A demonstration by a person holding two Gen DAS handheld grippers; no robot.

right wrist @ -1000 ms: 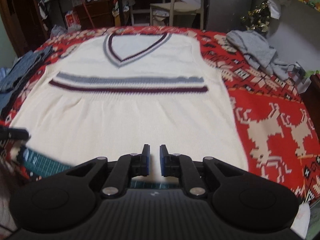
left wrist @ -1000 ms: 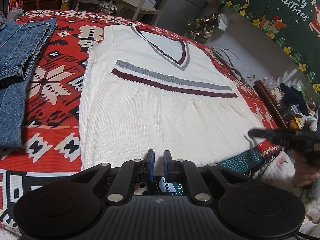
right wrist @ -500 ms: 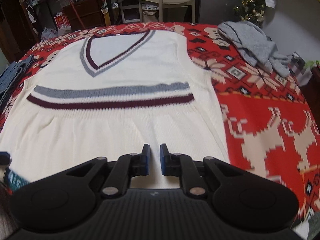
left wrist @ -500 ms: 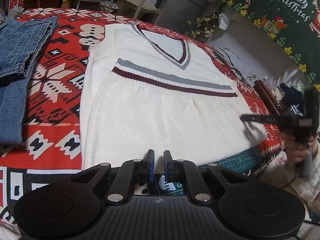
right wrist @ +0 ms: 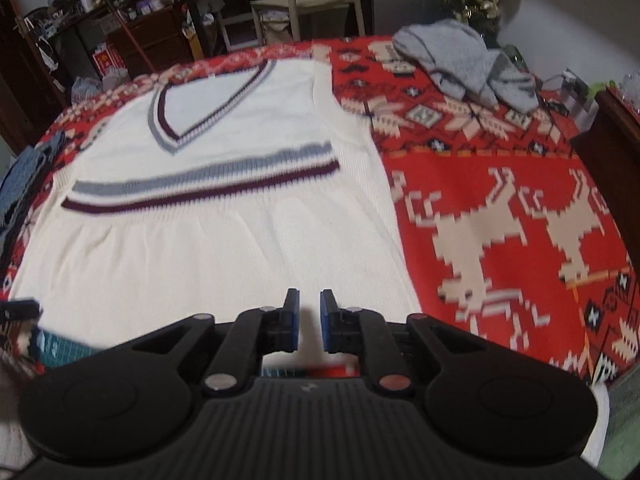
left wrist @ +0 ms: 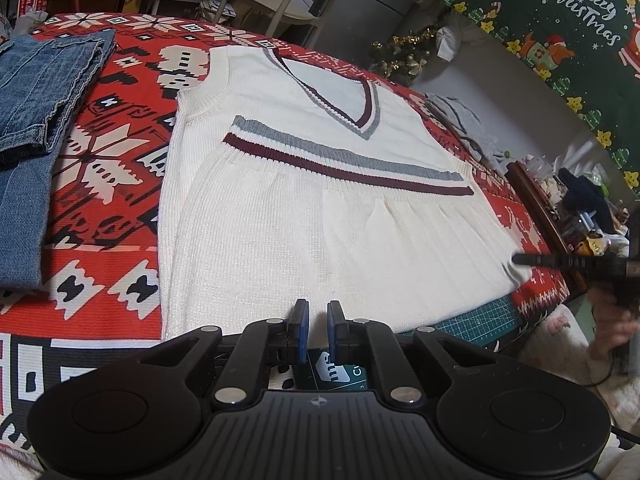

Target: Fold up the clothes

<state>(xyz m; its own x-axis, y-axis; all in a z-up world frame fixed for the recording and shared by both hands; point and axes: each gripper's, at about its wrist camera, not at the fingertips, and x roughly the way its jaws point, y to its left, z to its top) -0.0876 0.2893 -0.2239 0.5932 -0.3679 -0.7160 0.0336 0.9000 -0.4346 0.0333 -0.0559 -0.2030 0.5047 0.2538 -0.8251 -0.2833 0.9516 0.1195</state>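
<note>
We see the cream knitted V-neck vest (left wrist: 320, 200) lying flat on the red patterned blanket (left wrist: 100, 160), folded blue denim jeans (left wrist: 36, 92) at its nine o'clock, a crumpled grey garment (right wrist: 468, 60) at two o'clock.

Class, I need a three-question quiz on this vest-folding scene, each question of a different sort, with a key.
1. True or false: the vest lies flat, neck away from the cameras.
2. What lies left of the vest? A) jeans B) a towel C) a hat
3. Fill in: neither the left gripper nor the right gripper holds ____.

Key: 1 true; 2 A; 3 anything: both have a small gap between the jaws, at the vest's hem.
</note>
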